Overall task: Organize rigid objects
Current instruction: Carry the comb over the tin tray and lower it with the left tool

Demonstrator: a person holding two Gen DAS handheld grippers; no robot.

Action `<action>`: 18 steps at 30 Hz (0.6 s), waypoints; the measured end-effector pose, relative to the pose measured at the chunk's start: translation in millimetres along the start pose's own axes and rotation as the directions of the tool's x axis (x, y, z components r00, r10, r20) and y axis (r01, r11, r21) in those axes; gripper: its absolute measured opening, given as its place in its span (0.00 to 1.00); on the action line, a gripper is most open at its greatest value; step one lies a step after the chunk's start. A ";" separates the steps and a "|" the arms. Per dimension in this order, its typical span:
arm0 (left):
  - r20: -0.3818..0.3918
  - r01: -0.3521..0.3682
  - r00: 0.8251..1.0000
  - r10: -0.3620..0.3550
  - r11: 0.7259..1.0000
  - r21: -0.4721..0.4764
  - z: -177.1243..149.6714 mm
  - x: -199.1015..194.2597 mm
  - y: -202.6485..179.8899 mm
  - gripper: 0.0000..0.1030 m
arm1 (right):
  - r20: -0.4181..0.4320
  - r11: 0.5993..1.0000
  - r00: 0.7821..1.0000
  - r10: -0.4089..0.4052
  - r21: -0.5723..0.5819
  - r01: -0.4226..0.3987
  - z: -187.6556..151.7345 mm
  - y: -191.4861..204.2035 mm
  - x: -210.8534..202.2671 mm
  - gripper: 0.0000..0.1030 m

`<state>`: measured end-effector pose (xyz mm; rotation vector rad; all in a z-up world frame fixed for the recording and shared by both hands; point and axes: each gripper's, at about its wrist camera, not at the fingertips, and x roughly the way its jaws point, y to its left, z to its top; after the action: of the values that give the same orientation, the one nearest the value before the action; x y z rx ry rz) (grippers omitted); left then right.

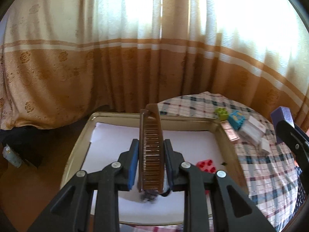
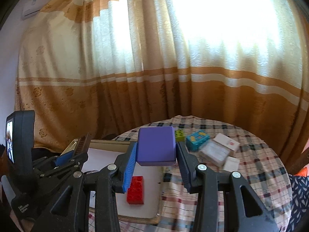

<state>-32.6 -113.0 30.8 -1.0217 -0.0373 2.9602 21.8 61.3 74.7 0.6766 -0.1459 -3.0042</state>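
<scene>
Over a paper-lined tray (image 1: 224, 135) on the checked surface (image 2: 251, 174), the left tongs (image 1: 151, 161) clamp a stiff brown comb (image 1: 151, 150) mid-length, its thin teeth likely fragile, while the right tongs (image 2: 156, 159) grip a light-looking purple block (image 2: 156, 147) by its sides.

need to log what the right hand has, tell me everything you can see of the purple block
The purple block is a plain, matte, box-shaped piece with softly rounded edges; it looks like foam or plastic. The right tongs are shut on its two sides, holding it in the air above the tray edge and the checked cloth. Only the tongs touch it. Its broad face tilts toward the camera, without marks. The left wrist view shows one corner of it.
</scene>
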 end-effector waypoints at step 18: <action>-0.049 -0.142 0.989 0.142 0.990 0.006 -5.5 30.0 28.5 0.23 | -0.096 0.999 0.995 0.038 -0.012 -0.040 -16.2 28.9 53.8 0.43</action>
<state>-52.8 -140.9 7.3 -1.1434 0.0419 3.0576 -18.7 27.1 40.4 0.8046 -0.1326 -2.9258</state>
